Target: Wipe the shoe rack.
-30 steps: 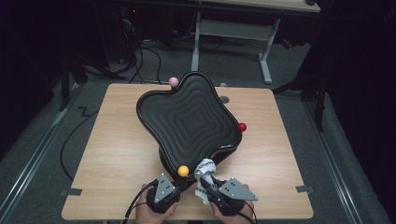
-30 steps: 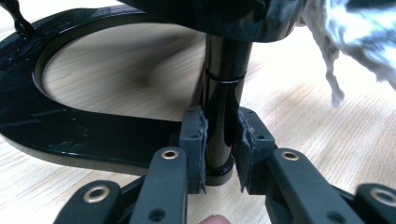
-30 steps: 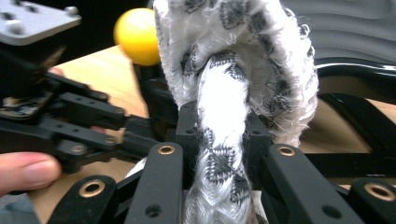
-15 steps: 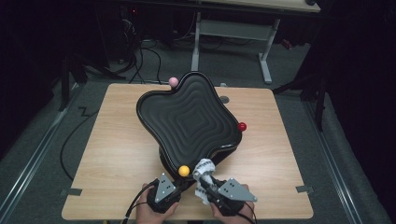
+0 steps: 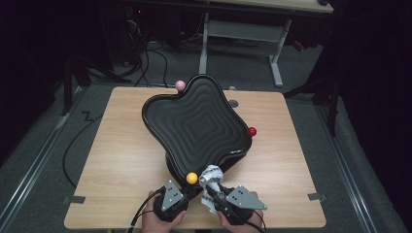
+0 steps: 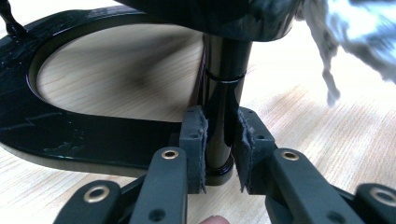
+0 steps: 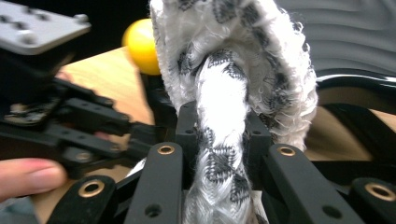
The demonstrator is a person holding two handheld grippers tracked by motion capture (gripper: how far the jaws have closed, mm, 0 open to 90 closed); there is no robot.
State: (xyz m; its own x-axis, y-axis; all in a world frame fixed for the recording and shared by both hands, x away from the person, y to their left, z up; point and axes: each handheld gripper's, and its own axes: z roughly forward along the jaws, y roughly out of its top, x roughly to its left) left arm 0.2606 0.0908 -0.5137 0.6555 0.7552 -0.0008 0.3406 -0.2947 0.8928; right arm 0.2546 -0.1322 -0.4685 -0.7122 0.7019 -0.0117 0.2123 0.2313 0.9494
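- Left gripper (image 5: 183, 195) at the near tabletop (image 5: 116, 160) edge, held in a hand (image 5: 158, 221); grey plate on top.
- Its jaws pinch the black post (image 6: 220, 102) of the tray stand, low down near the foot; pads (image 6: 196, 140) pressed against both sides of the post.
- Stand base (image 6: 70, 135) is a black ring lying flat on the tabletop, wood visible through its opening.
- Yellow ball (image 5: 192, 178) sits at the tray's near corner, just above the left gripper.
- Black wavy tray (image 5: 194, 126) sits mid-table on the stand, tilted, ribbed surface facing up.
- Pink ball (image 5: 180, 85) at the far corner, red ball (image 5: 251, 131) at the right corner.
- Right gripper (image 5: 214, 194) just right of the left one, near edge, held in the other hand (image 5: 233, 224).
- Its jaws are clamped on a white-and-grey cloth (image 7: 224, 93); a twisted strand runs between the pads, the rest bunches up above them.
- Cloth in high view: just beside the yellow ball, at the tray's near rim; contact with the rim can't be told.
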